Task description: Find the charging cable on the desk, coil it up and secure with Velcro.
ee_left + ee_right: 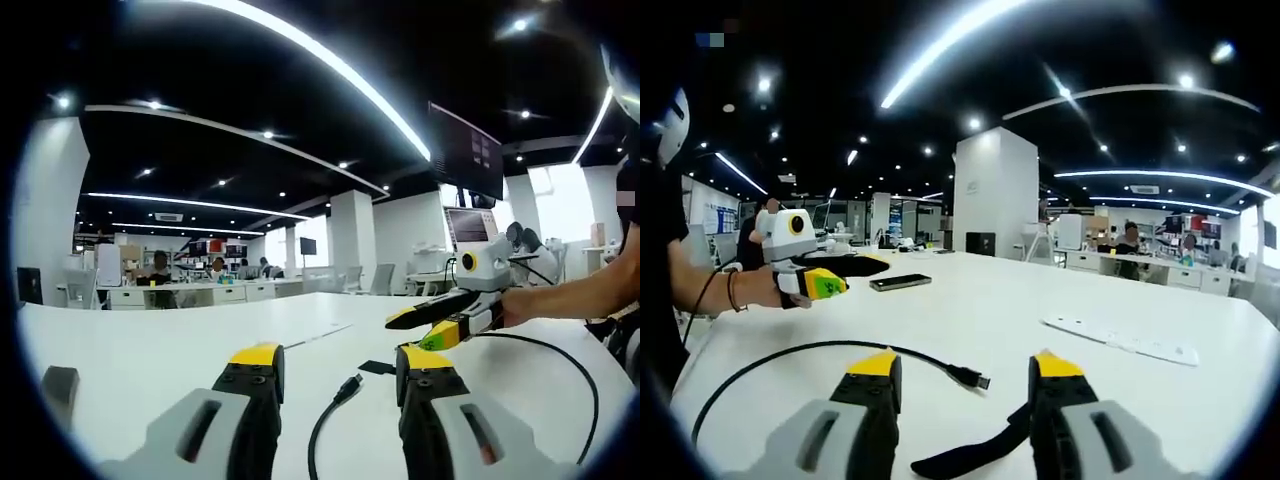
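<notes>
Between the spread jaws of the right gripper (962, 378), low in frame, lies the cable (790, 356): thin, light, floppy; probably best pinched near its plug (970, 379). Left gripper (340, 368) is spread too; strap (975, 450) looks soft.

The worktop (150, 350) is plain white. The charging cable (790, 355) is black from end to end, its plug (348, 388) black too. The Velcro strap (970, 452) is black. The left gripper (338, 375) has grey bodies with black fingers (255, 385) capped in yellow. The right gripper (967, 375) shows the same grey, black and yellow. A phone (900, 282) lies dark on the white. A white paper strip (1120, 340) barely contrasts with the worktop.
</notes>
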A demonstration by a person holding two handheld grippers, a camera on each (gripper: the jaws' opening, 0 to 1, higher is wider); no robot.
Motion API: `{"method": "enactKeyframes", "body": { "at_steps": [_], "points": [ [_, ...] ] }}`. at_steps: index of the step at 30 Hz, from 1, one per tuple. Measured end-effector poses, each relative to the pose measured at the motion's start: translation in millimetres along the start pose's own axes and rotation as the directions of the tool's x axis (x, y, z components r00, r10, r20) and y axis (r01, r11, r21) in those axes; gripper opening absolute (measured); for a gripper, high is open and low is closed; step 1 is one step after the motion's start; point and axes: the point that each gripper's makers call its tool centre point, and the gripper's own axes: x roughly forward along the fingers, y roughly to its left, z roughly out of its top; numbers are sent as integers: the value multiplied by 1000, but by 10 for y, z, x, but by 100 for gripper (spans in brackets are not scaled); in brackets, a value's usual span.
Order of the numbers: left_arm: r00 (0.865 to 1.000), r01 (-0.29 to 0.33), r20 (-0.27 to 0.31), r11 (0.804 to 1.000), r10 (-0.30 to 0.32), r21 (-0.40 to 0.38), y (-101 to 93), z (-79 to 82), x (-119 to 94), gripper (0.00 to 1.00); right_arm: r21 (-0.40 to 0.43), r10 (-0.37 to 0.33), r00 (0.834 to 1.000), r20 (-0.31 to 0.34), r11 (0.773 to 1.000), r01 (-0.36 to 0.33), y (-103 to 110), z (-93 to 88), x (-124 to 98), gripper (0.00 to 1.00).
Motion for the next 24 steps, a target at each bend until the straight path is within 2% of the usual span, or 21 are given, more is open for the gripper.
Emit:
{"method": "enactKeyframes", "body": {
  "at_steps": [24],
  "points": [
    [1000, -11, -3, 1000, 11, 13, 69, -2, -162, 45, -31, 46, 998, -40, 998, -47, 77, 25, 304, 51]
  ]
}}
